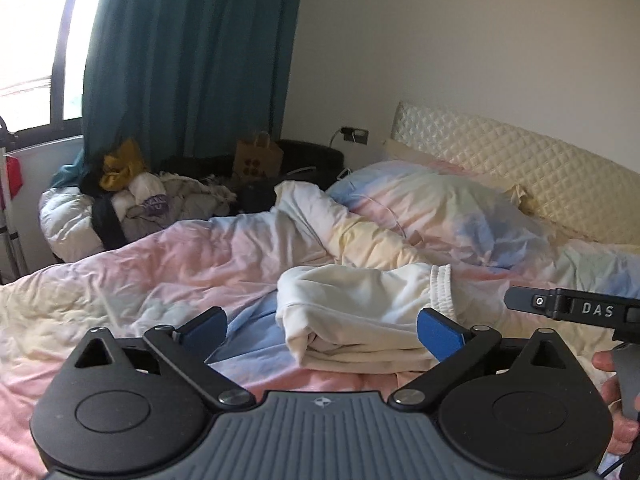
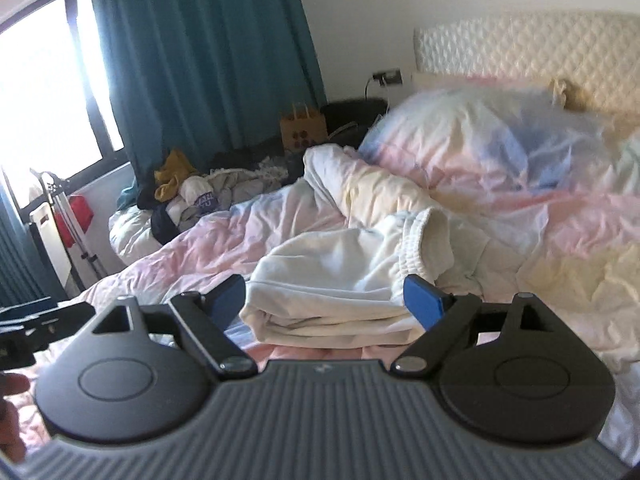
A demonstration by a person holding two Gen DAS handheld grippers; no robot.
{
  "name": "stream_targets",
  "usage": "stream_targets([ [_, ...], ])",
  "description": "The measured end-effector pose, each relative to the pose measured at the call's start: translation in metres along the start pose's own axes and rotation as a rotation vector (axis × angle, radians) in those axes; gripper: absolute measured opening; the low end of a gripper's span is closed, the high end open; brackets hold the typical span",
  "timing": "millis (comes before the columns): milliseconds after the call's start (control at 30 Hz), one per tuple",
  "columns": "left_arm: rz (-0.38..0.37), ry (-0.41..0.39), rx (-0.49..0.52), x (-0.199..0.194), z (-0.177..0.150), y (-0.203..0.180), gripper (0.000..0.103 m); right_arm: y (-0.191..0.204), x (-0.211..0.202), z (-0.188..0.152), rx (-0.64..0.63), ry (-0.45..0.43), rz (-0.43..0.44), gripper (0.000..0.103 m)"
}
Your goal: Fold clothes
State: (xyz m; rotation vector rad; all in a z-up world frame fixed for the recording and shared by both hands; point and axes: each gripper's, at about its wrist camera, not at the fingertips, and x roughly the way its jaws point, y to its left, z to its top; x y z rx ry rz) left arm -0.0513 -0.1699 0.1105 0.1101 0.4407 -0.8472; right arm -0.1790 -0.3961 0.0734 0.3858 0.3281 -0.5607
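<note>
A cream-white garment [image 1: 360, 312] lies folded in a loose bundle on the pastel duvet [image 1: 160, 264], its ribbed waistband at the right. My left gripper [image 1: 320, 330] is open, blue pads wide apart, just in front of the bundle and holding nothing. In the right wrist view the same garment [image 2: 340, 280] lies just ahead of my right gripper [image 2: 324, 300], which is open and empty too. The right gripper's body [image 1: 576, 308] shows at the right edge of the left wrist view.
A pastel pillow [image 1: 440, 208] and a quilted cream headboard [image 1: 520, 168] lie beyond. A heap of clothes [image 1: 132, 204] and a paper bag [image 1: 258, 158] sit at the bed's far left, under a teal curtain [image 1: 192, 60] and a window [image 1: 36, 60].
</note>
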Motion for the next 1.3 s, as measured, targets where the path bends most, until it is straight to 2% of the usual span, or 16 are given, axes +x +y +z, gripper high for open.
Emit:
stream_targets([
  [133, 0.031, -0.026, 0.023, -0.033, -0.010, -0.006, 0.102, 0.019, -0.019, -0.015, -0.048, -0.015, -0.005, 0.088],
  [300, 0.045, -0.047, 0.062, -0.054, -0.017, -0.014, 0.103, 0.037, -0.035, -0.027, -0.127, -0.028, -0.030, 0.088],
  [633, 0.063, -0.013, 0.039, -0.049, -0.019, -0.006, 0.103, 0.042, -0.045, -0.030, -0.158, -0.033, -0.065, 0.088],
  [1300, 0.099, -0.016, 0.021, -0.048, -0.018, 0.000, 0.103, 0.049, -0.055, -0.022, -0.198, -0.034, -0.066, 0.088],
])
